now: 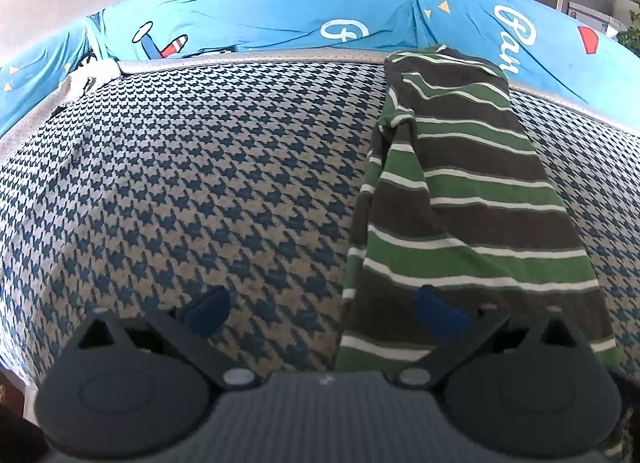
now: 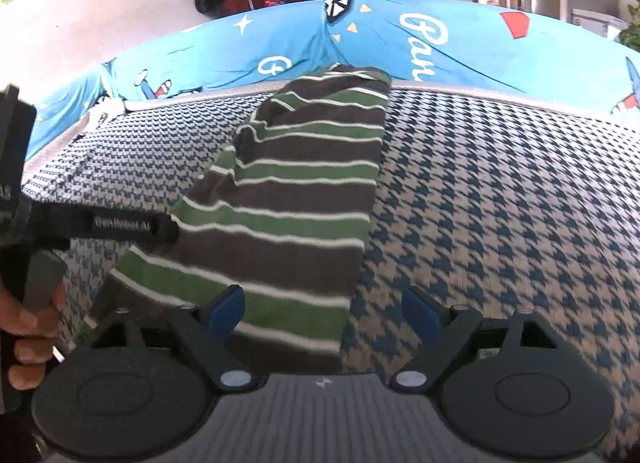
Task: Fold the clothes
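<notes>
Both claws gape; striped shirt [image 1: 460, 191] reaches cushion's [image 1: 200, 183] far edge.

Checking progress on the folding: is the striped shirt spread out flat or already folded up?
Folded. The striped shirt lies as a long narrow strip on the houndstooth cover, with a layer doubled over along one long side.

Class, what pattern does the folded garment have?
Green and brown bands with thin white stripes, clearest from the right wrist.
</notes>
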